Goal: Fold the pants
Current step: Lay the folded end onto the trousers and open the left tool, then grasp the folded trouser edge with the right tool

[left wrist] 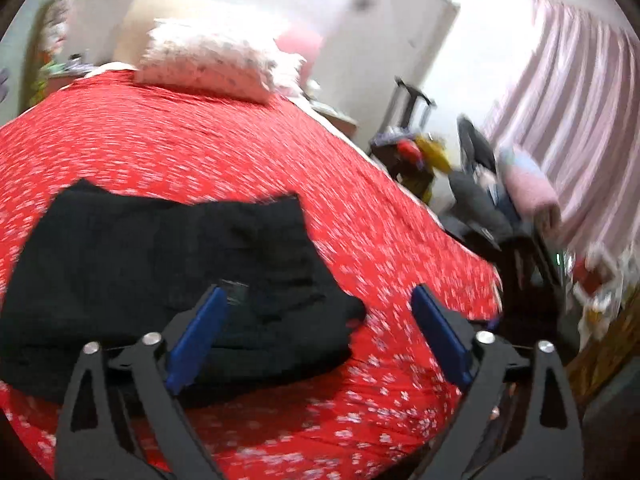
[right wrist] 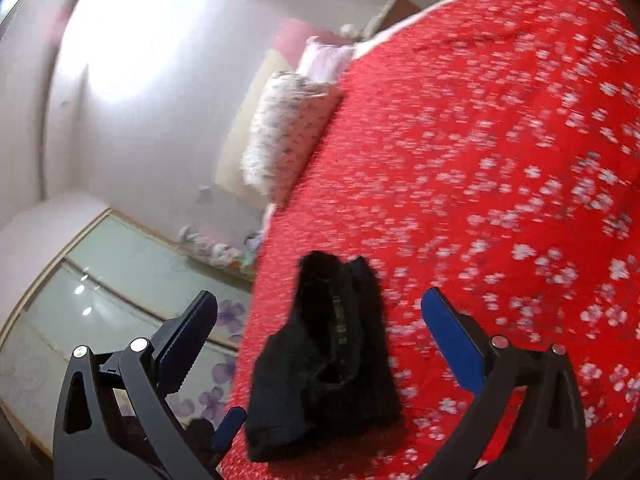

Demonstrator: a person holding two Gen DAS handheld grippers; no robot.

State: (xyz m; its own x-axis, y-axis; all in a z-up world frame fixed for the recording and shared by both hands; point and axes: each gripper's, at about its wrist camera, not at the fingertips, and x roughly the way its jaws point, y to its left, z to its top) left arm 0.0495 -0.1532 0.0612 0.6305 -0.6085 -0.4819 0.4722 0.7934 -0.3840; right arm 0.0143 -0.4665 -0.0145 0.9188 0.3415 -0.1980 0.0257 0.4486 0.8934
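**Folded pants on the bed, both tools wide and empty: risks at release**

The pants (left wrist: 168, 276) lie as a compact black bundle on the red bed (left wrist: 280, 168), near its edge, well apart from the pillow (left wrist: 208, 60) at the head. In the left wrist view the left tool (left wrist: 320, 296) stands wide, holding nothing; one blue finger (left wrist: 200, 336) overlaps the bundle's near corner in the picture, the other shows against bare bedspread. Whether that finger touches the cloth cannot be told. In the right wrist view the right tool (right wrist: 320, 304) is likewise wide and empty, and the pants (right wrist: 324, 360) show between its fingers. A second blue pad, probably the left tool's, shows just beside the bundle's lower corner.

Judged from the bundle's shape, the fold looks nearly or wholly done. Both views are motion-blurred, so the tools are probably moving. The risks follow from that:

- A finger near the bundle could snag the top layer and drag it open.
- The upper end in the right wrist view looks uneven, with layers not squared; a nudge there could let the stack slump.
- The bundle sits close to the bed's edge, beside the drop to the floor (right wrist: 120, 280); a sideways push could slide it off.
- Soft bedding gives under pressure, so pressing down to flatten could tilt the layers instead.
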